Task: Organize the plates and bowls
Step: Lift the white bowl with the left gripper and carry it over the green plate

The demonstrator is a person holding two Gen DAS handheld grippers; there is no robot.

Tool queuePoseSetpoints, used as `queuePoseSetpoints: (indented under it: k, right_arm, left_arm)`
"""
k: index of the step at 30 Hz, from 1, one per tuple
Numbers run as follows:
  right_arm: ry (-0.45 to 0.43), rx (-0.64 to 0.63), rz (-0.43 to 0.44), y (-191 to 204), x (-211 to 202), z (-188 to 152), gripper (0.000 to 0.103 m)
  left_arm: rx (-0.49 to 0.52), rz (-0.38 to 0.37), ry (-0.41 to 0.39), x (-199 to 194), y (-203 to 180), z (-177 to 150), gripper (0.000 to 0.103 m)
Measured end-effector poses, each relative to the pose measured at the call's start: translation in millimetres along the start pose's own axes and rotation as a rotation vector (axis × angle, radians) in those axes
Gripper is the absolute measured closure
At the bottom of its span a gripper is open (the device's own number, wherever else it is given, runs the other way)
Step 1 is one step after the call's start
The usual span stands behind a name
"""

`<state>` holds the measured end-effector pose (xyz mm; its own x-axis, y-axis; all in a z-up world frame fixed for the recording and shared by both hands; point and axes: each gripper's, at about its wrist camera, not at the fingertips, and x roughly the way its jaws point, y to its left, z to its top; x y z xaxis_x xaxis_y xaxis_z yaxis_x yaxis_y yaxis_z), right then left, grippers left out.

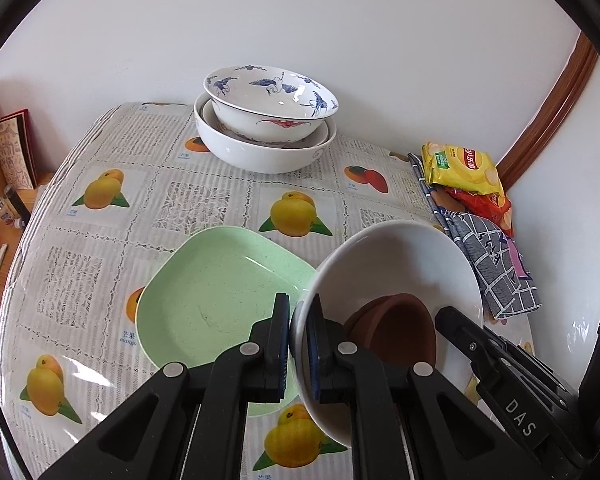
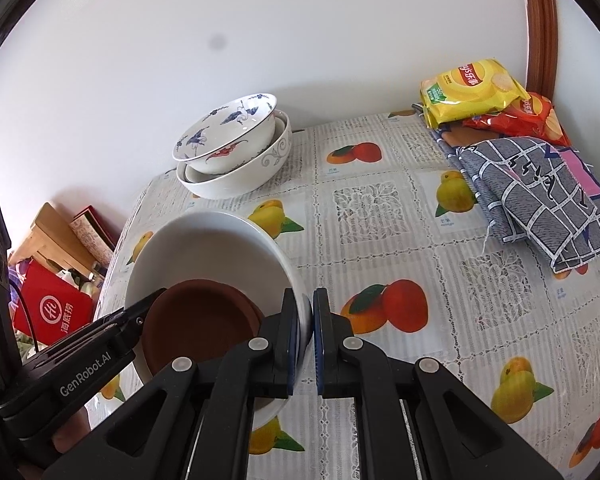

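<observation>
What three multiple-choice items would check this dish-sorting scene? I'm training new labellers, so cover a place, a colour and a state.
1. Where is the brown dish?
A. Inside the white bowl
B. On the green plate
C. Under the cloth

2. What colour is the upper chip bag?
A. Blue
B. Yellow
C. Green

3. How is the white bowl held?
A. Resting flat, untouched
B. By one gripper only
C. Tilted, with the left gripper and right gripper each pinching its rim

Answers: 1 A, the dish lies in the bowl; 2 B, yellow wrapper over the red one; 3 C, each wrist view shows fingers clamped on the rim.
</observation>
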<state>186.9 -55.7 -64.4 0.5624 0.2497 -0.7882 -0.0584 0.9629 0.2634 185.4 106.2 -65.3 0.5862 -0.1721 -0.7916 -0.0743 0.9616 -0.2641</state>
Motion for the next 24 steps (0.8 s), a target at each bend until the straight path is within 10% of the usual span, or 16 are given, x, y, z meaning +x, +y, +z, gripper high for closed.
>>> queuePoseSetpoints:
  k: [24]
  right_arm:
    - [0.077,-0.086,0.066,55.0,53.9,-3.3,0.095]
  left_arm:
    - [-0.107,0.074,0.019,13.0,70.4,4.1,0.095]
